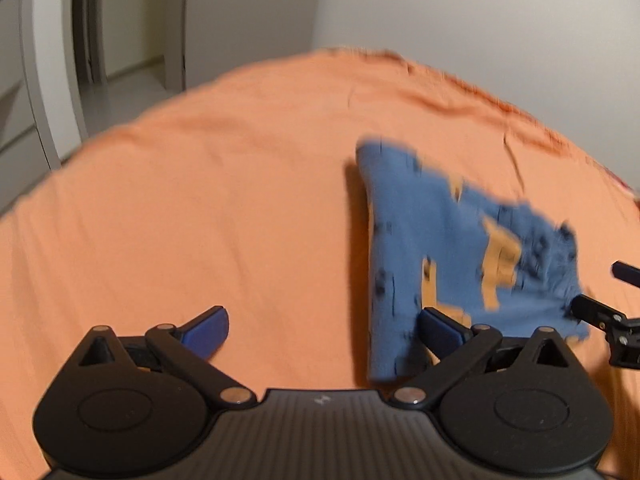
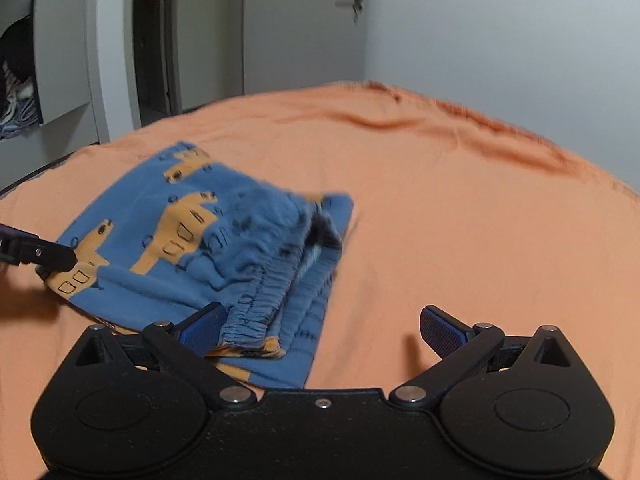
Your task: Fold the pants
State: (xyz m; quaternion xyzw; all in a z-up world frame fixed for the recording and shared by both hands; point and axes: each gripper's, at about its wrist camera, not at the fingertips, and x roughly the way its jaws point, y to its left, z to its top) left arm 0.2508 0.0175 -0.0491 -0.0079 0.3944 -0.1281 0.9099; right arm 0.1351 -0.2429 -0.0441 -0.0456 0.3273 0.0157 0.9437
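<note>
**Orange sheet, blue pants folded small, both grippers let go**

Orange cotton covers the bed [image 2: 440,200] from edge to edge, and it serves as the flat work surface; everything else is placed relative to the pants. The sheet lies fairly smooth around them, with a few ridges well beyond them toward the far wall, so the fold has an even base.

The pants [image 2: 208,240] are blue with an orange vehicle print and lie on the sheet as a compact, layered bundle. The gathered elastic waistband [image 2: 256,300] sits on top at the near edge, with further layers stacked under it. That stacking suggests the folding is largely done, though the top layer looks rumpled and may want smoothing.

The right gripper [image 2: 320,332] hangs at the near edge of the pants, its jaws spread wide and empty. Its left pad overlaps the waistband in the view; I cannot tell whether it touches the cloth.

The left gripper [image 1: 320,332] is at the opposite side of the pants, jaws likewise spread wide, nothing between them. One pad overlaps the pants' edge in its own view, which is blurred. In the right wrist view its fingertip [image 2: 56,258] shows at the pants' corner.
</note>
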